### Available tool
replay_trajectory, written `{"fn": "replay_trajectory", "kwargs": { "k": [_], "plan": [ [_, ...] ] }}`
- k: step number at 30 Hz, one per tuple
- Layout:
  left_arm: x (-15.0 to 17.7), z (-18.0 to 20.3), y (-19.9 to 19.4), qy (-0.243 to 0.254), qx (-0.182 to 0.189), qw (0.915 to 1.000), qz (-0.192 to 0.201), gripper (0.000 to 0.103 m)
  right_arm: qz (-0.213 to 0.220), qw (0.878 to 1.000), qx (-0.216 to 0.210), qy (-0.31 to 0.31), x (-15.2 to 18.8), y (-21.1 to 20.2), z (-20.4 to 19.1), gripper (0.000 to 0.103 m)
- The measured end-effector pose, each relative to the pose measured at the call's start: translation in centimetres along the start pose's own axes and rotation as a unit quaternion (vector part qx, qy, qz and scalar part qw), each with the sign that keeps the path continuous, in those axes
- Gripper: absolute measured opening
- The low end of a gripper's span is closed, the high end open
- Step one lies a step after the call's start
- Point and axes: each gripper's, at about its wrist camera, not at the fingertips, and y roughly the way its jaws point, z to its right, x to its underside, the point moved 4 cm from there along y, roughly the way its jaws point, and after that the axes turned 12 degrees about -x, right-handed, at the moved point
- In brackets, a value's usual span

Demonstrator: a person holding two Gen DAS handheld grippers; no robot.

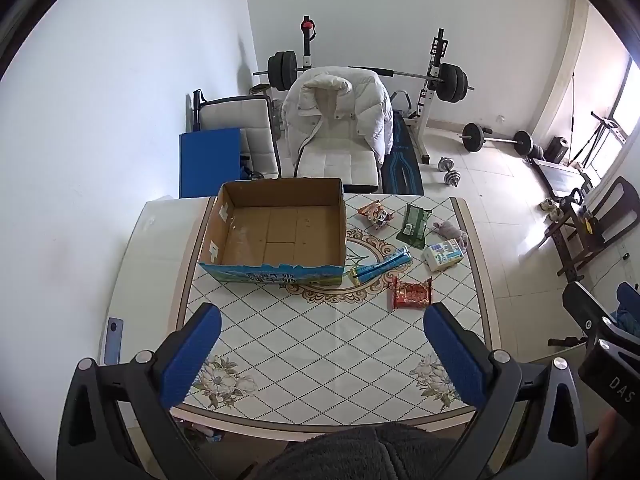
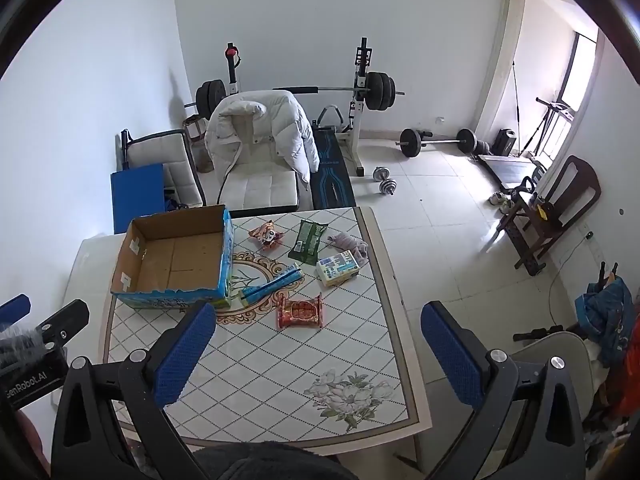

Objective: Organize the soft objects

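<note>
Left wrist view shows your left gripper (image 1: 322,346) and right gripper (image 2: 316,346) spread wide, holding nothing, hovering before the empty cardboard box (image 1: 276,232) awaiting the snack packets (image 1: 412,292).

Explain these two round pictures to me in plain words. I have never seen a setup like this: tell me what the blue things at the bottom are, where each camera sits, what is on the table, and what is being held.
There is no robot here. A person holds a two-finger gripper in each hand, and each gripper carries a wide-angle camera looking forward along its fingers, which is why the pictures are round. One picture comes from the left gripper, the other from the right gripper. The blue padded pieces are the fingers. Both grippers are open and hold nothing.

On the patterned table stands an empty cardboard box. To its right lie loose items: a red snack packet, a blue tube-shaped packet, a white tissue pack, a green packet, an orange snack bag and a grey cloth.
</note>
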Motion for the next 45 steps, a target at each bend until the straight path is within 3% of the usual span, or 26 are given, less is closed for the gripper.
{"fn": "replay_trajectory", "kwargs": {
  "k": [45],
  "plan": [
    [0.0, 0.0, -1.7, -0.015, -0.005, 0.9995, 0.028, 0.103, 0.032, 0.999, 0.011, -0.034, -1.2, -1.7, -0.8, 0.103]
  ]
}}
